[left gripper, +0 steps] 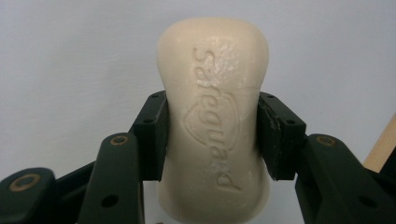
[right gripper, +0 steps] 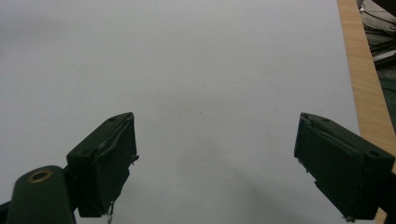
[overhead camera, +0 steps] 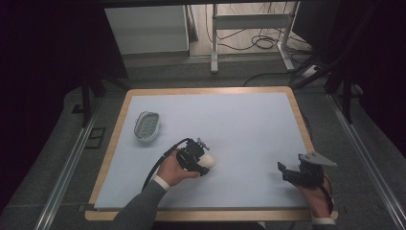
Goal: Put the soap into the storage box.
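Observation:
A cream bar of soap (left gripper: 215,116) with embossed lettering stands clamped by its narrow waist between the two black pads of my left gripper (left gripper: 212,135). From above, that left gripper (overhead camera: 203,162) is near the middle of the table, with the soap (overhead camera: 208,161) pale at its tip. A grey soap dish (overhead camera: 147,125) lies empty at the left of the mat, apart from the soap. My right gripper (overhead camera: 286,173) rests near the front right corner, and its jaws (right gripper: 215,163) stand wide apart over bare mat with nothing between them.
A pale blue mat (overhead camera: 239,124) covers a wooden-edged table (overhead camera: 300,120). In the right gripper view the wooden edge (right gripper: 362,70) runs close on the right. Beyond the table stand a metal frame (overhead camera: 249,28) and loose cables on the floor.

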`<state>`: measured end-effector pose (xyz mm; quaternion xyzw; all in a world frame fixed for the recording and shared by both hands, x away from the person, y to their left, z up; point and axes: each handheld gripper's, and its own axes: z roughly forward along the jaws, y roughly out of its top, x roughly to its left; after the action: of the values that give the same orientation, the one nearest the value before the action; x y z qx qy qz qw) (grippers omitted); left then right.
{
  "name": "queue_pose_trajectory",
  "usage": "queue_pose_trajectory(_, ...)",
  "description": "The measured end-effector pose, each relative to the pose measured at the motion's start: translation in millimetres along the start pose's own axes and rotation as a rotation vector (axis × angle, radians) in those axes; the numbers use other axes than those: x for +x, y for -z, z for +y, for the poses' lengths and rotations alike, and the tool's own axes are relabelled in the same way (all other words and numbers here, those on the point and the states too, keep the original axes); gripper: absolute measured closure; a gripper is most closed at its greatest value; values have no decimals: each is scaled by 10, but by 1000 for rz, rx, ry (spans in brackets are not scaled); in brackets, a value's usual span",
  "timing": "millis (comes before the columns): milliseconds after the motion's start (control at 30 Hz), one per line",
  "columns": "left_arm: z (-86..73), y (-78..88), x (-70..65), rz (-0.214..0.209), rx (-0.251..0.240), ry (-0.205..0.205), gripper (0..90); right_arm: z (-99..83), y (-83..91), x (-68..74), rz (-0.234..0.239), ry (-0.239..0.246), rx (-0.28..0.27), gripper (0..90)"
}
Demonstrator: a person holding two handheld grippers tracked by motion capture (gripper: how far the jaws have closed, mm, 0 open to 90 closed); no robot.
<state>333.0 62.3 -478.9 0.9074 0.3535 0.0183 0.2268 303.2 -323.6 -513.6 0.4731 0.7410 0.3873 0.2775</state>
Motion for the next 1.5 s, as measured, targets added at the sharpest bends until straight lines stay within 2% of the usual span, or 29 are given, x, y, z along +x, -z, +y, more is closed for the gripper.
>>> queue_pose_trajectory(300,-22,155,212,26,-25,43,496,-5,-10,-2,-3,2,5,129)
queue_pose_trajectory(533,-19,223,301,45,-29,55,496,-11,-17,-7,-7,2,12,129)
queue_pose_trajectory(1067,-47,333,428,59,-50,81,496,-7,-10,-9,-11,-1,14,129)
queue_pose_trajectory(1267,-47,486,489,84,-80,88,496,-2,-13,6,-9,1,15,129)
queue_pose_trajectory(1500,-50,569,555,93,-95,100,496,0,-7,4,-11,-1,15,129)
